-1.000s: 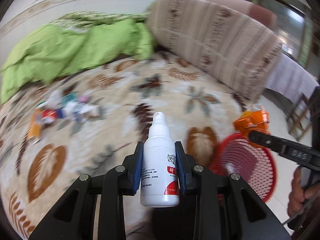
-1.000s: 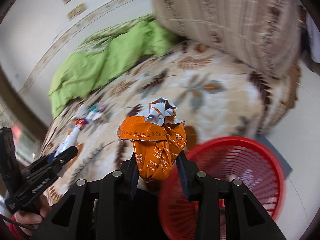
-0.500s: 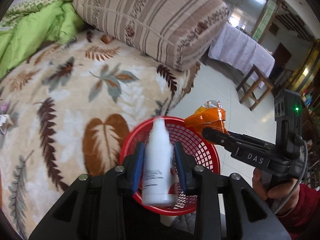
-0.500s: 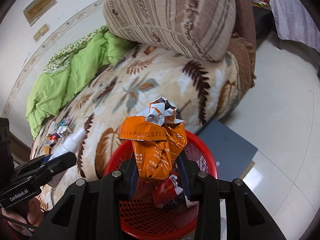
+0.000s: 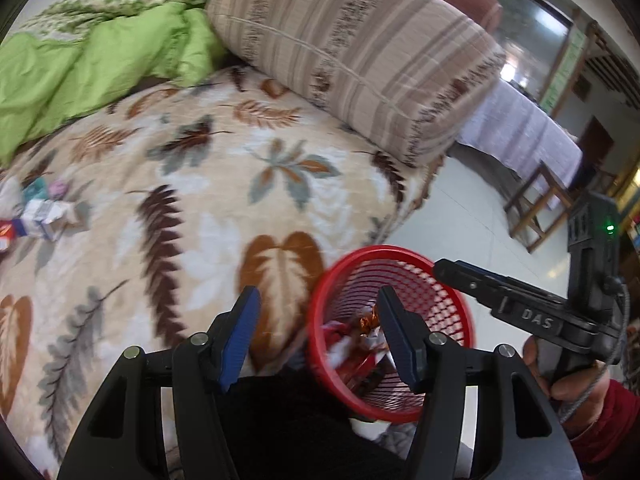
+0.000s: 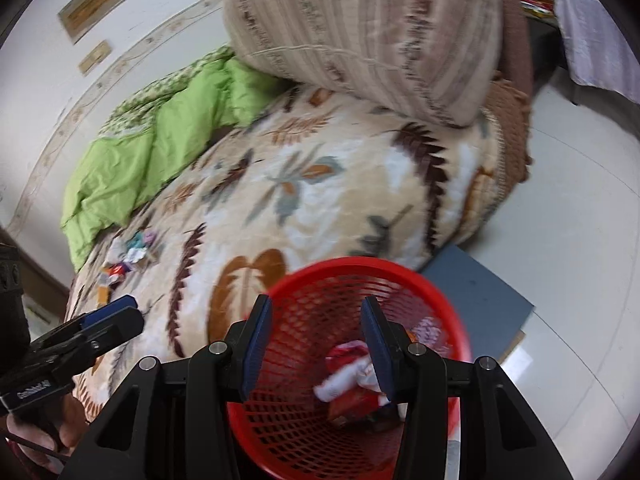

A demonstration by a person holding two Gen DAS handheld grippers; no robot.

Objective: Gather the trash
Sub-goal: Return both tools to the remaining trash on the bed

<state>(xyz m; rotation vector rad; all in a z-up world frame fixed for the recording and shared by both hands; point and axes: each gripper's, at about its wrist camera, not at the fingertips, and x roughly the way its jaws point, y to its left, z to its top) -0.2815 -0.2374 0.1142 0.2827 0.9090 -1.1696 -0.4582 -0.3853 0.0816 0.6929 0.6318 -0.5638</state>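
Both the left gripper [image 5: 318,334] and right gripper [image 6: 316,344] were spread wide, holding nothing, above the red mesh basket [image 6: 400,276] (wrappers inside).

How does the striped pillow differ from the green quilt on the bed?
The striped pillow is beige with brown bands and keeps a plump, firm shape; the green quilt is plain bright green and lies crumpled. The pillow sits nearer the bed's edge, the quilt against the wall. Both rest on the leaf-patterned blanket.
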